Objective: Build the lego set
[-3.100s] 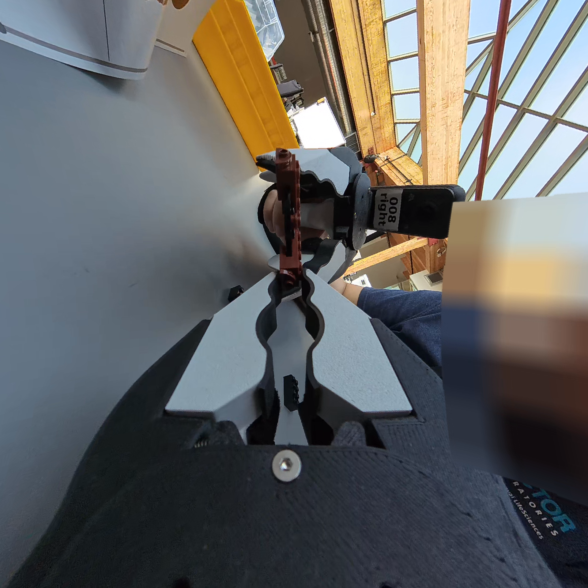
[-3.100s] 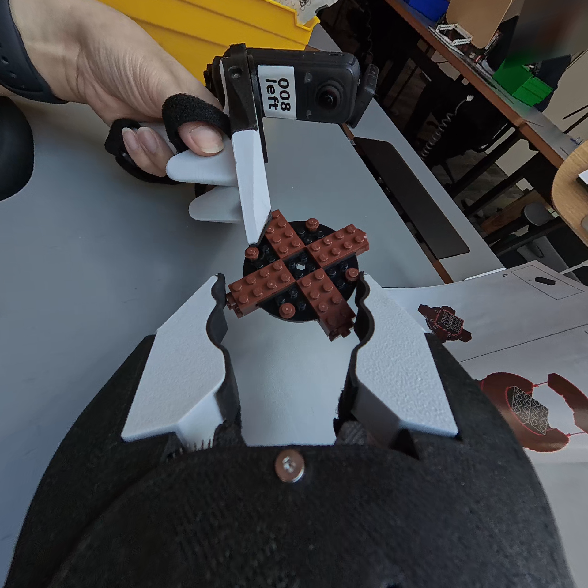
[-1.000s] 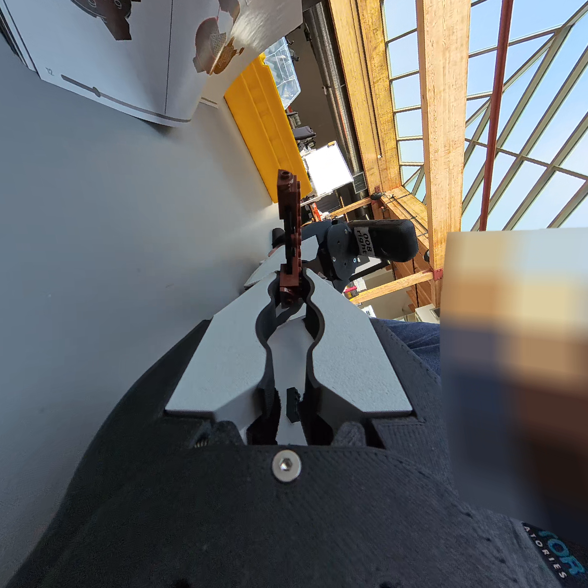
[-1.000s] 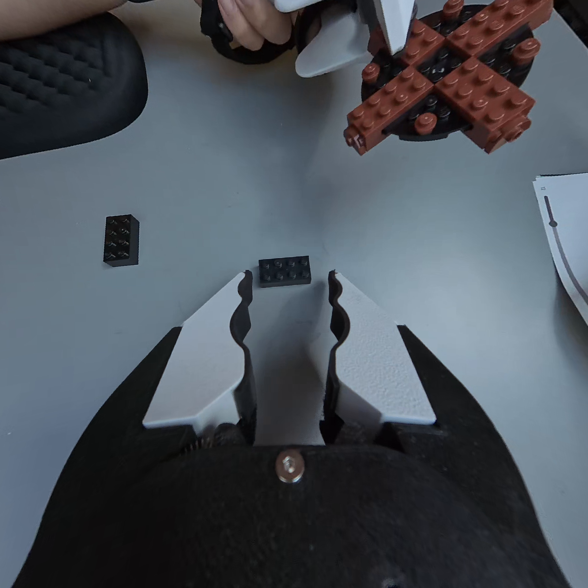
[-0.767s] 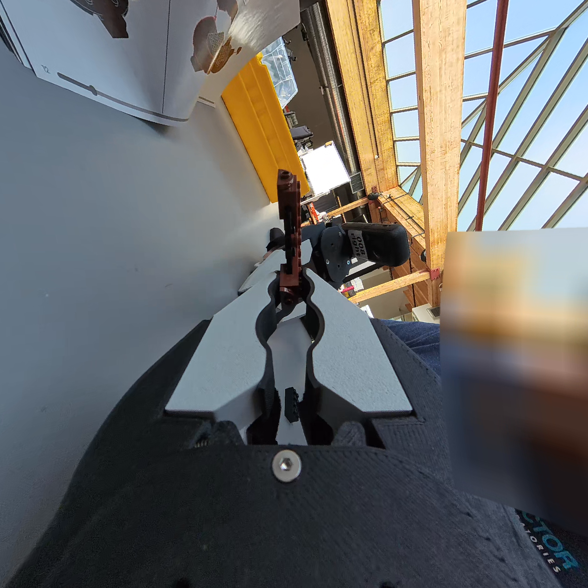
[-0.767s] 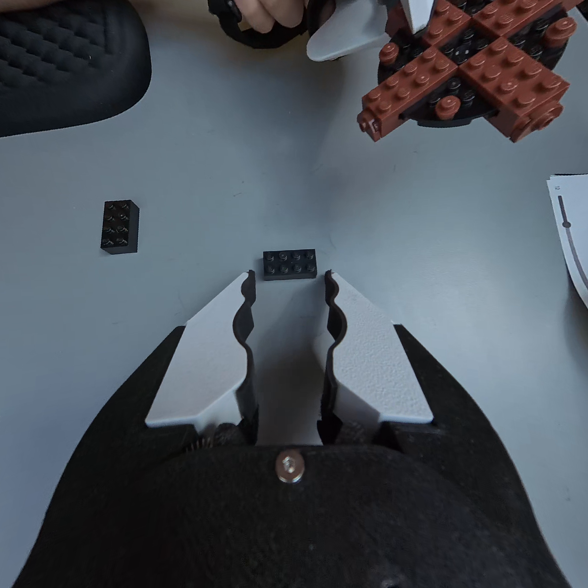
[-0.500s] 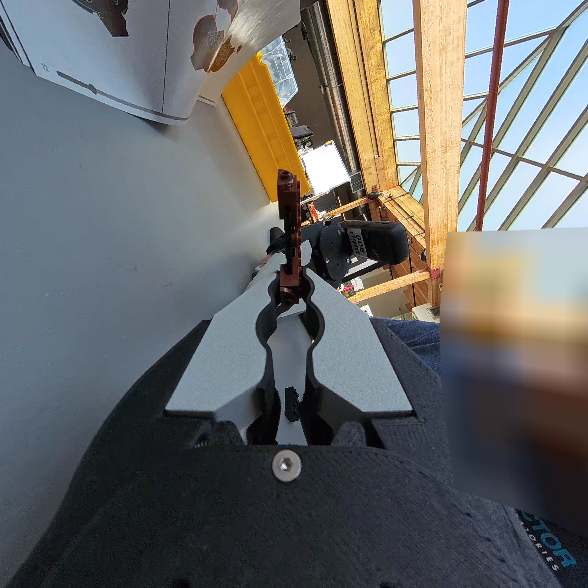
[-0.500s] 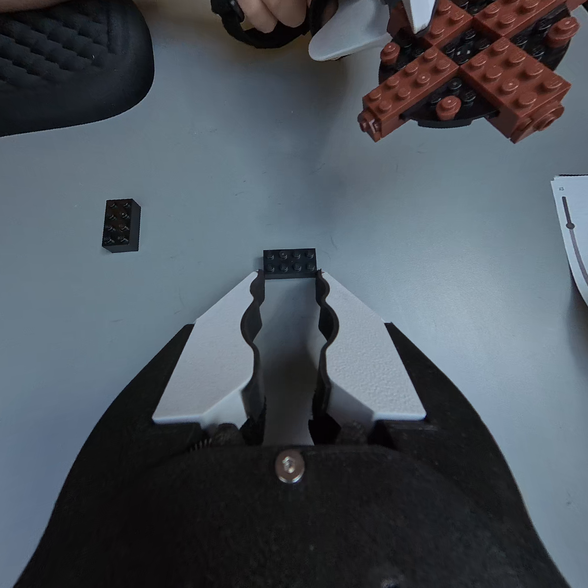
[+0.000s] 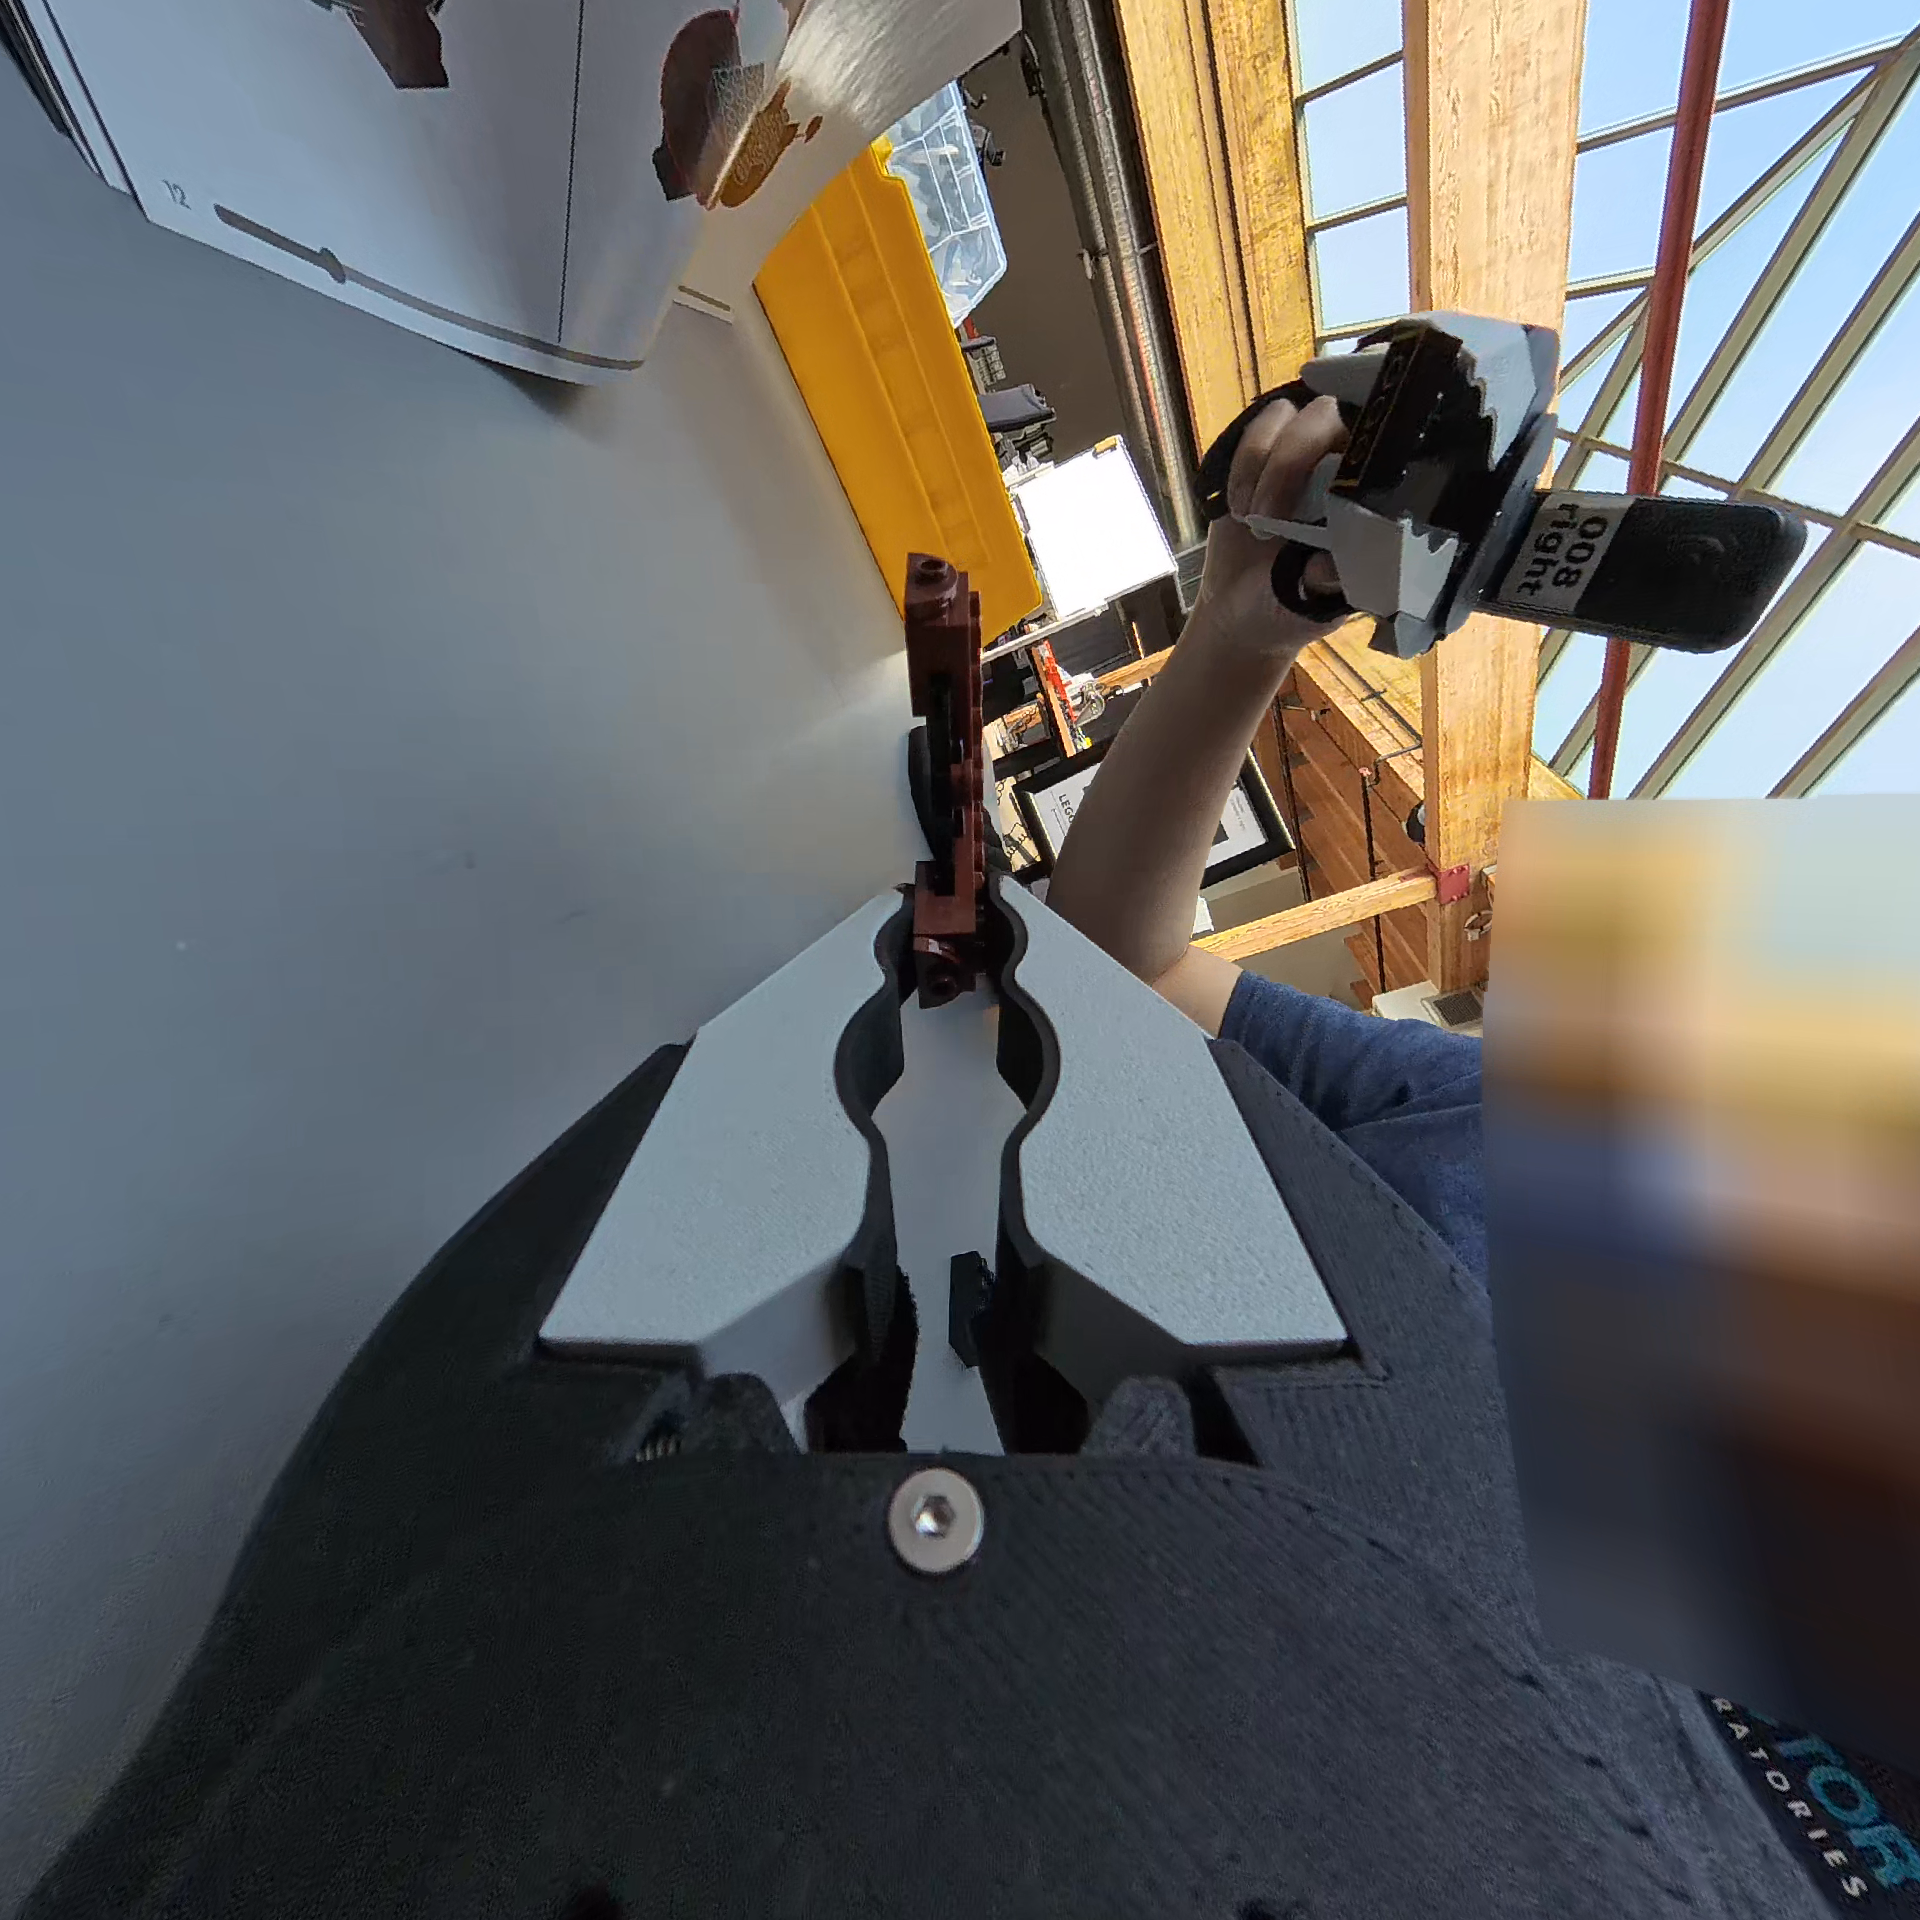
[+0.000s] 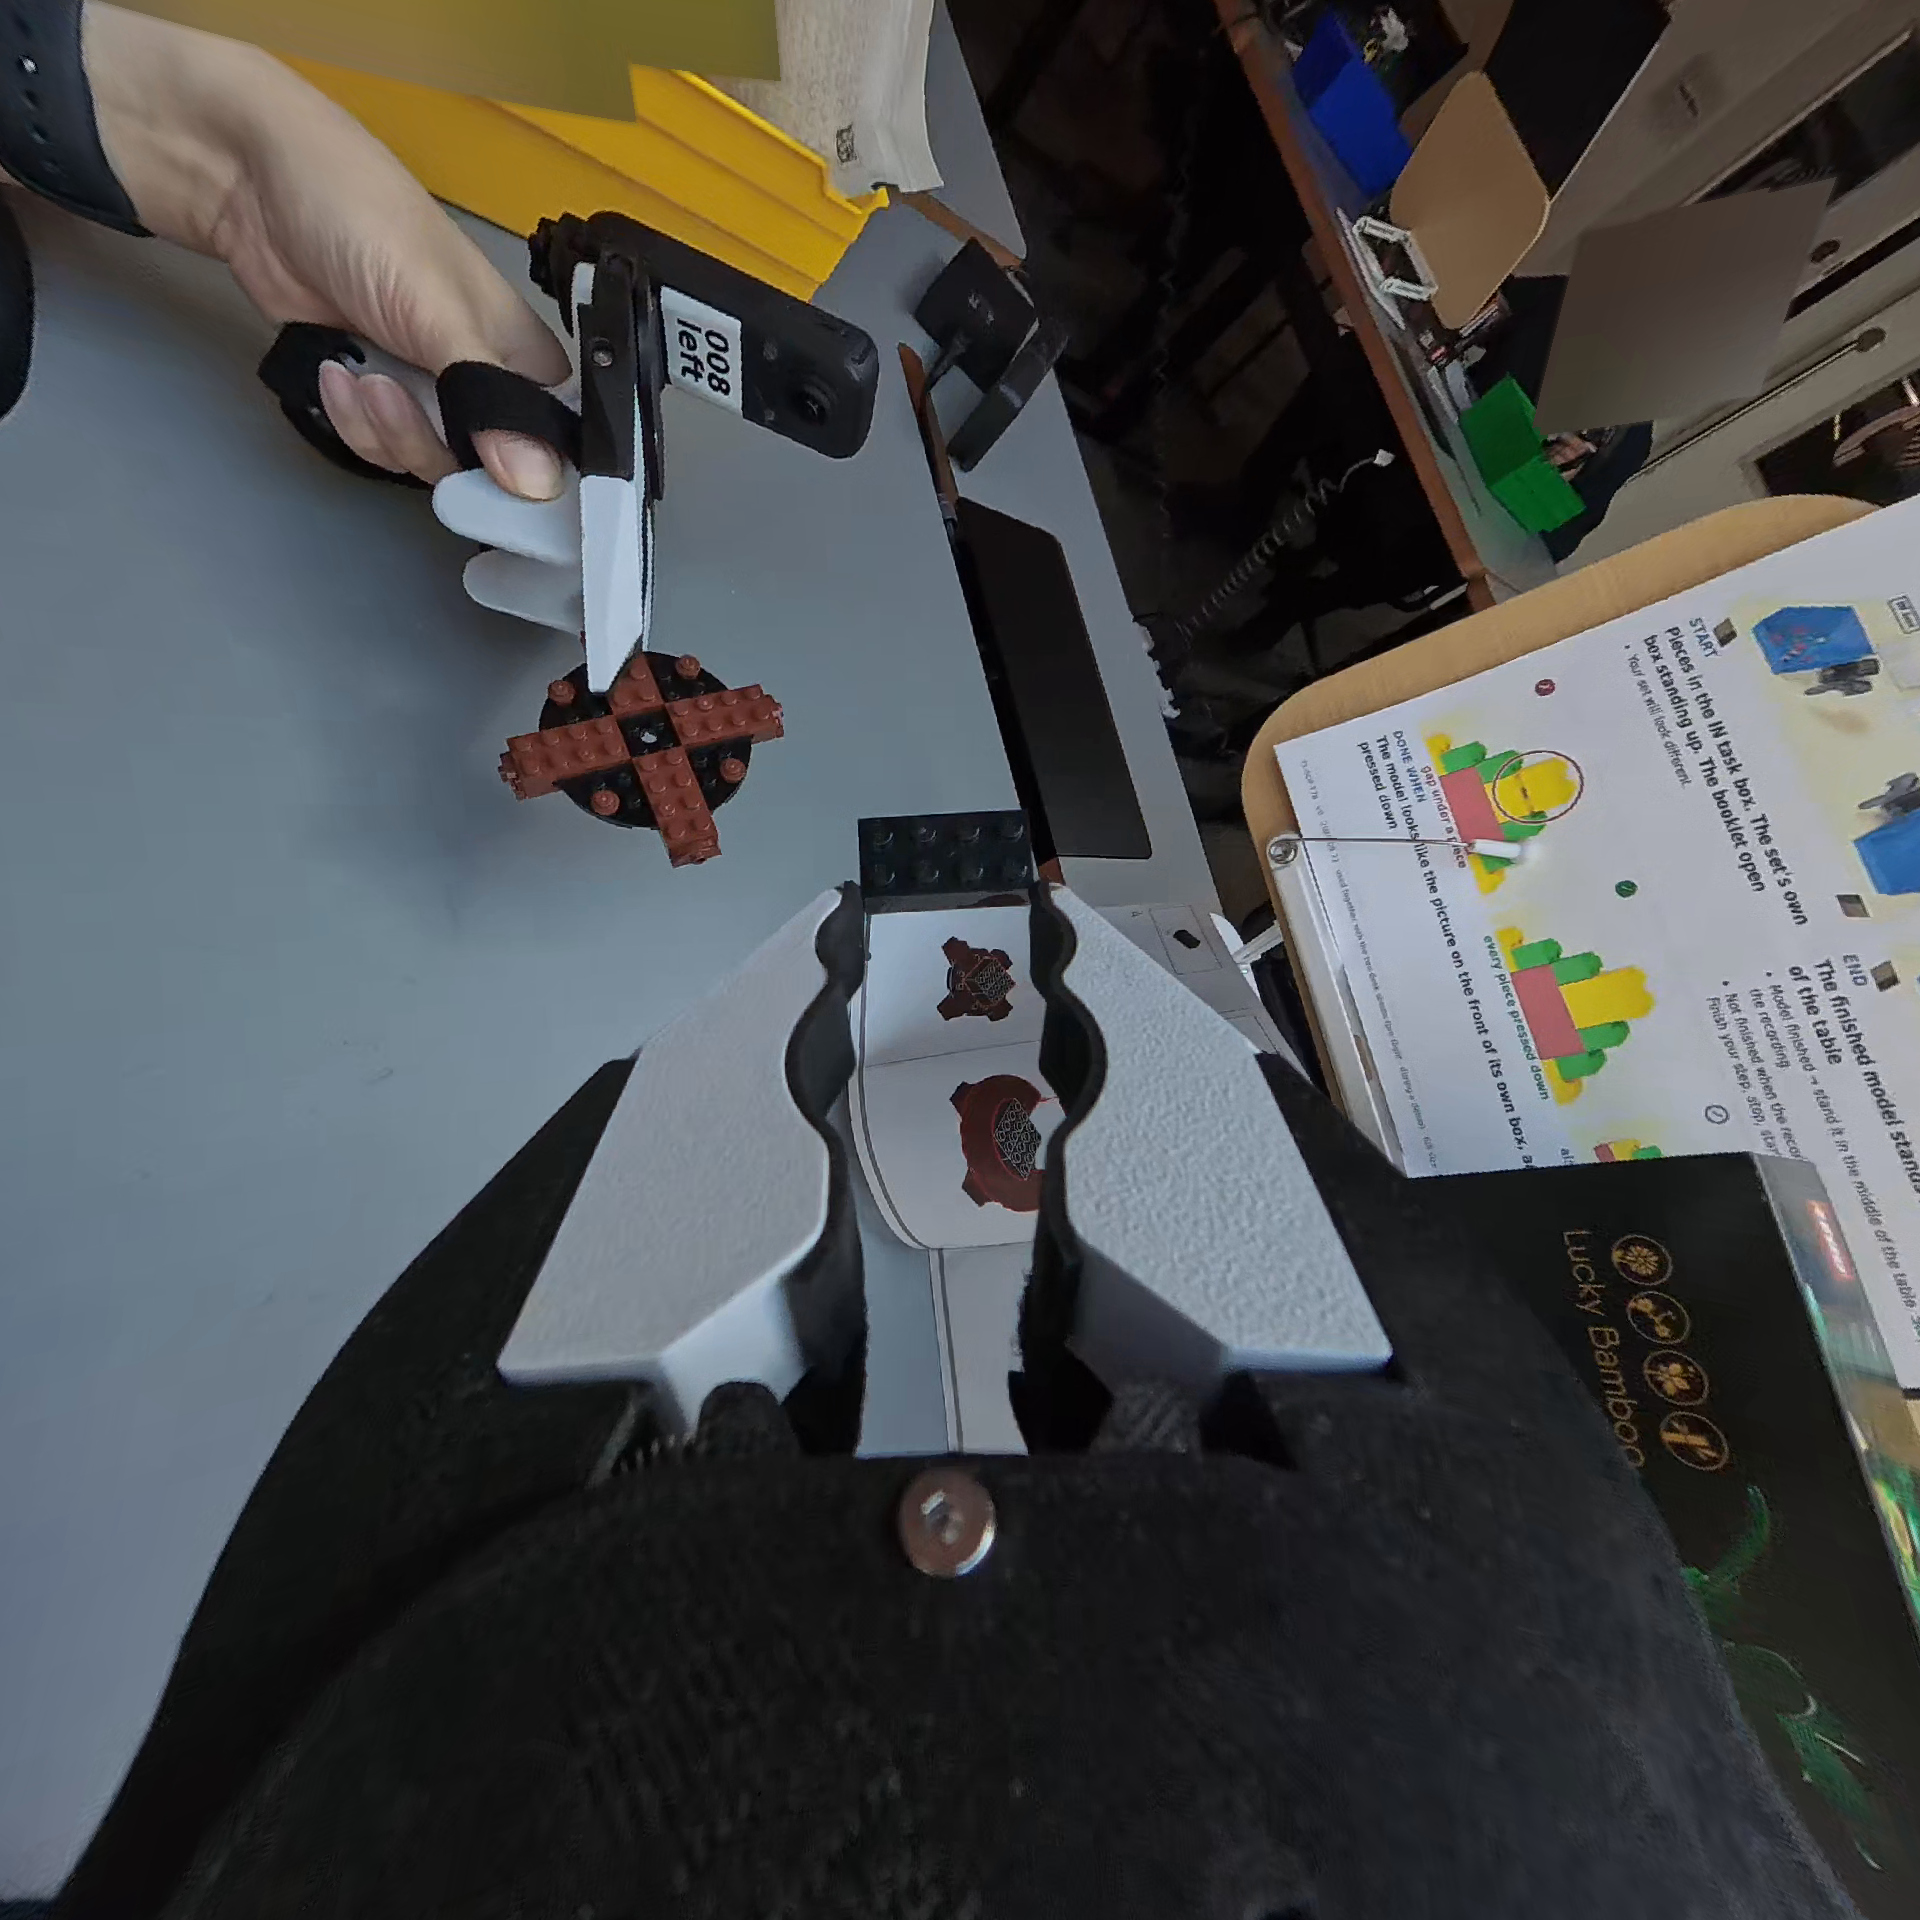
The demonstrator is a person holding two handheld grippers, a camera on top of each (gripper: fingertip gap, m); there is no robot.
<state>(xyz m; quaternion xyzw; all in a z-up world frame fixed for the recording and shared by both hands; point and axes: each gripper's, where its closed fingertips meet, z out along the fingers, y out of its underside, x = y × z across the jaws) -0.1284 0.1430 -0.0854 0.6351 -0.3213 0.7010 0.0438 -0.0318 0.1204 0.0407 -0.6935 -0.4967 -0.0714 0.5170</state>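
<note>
Both jaws are clamped: my right gripper [image 10: 948, 902] pinches a black brick [image 10: 943, 850] by its near edge, lifted clear of the tabletop [image 10: 208, 935]; my left gripper [image 9: 951, 940] grips the brown-and-black round assembly [image 10: 644, 753] by one arm, also aloft. With so shallow a bite, I reckon pressing down could twist the brick loose or pivot the assembly.

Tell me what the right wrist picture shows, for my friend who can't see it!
The right gripper pinches a black brick at its fingertips, above an open instruction booklet. To its left, the left gripper holds a round black plate crossed by brown bricks over the grey table.
</note>
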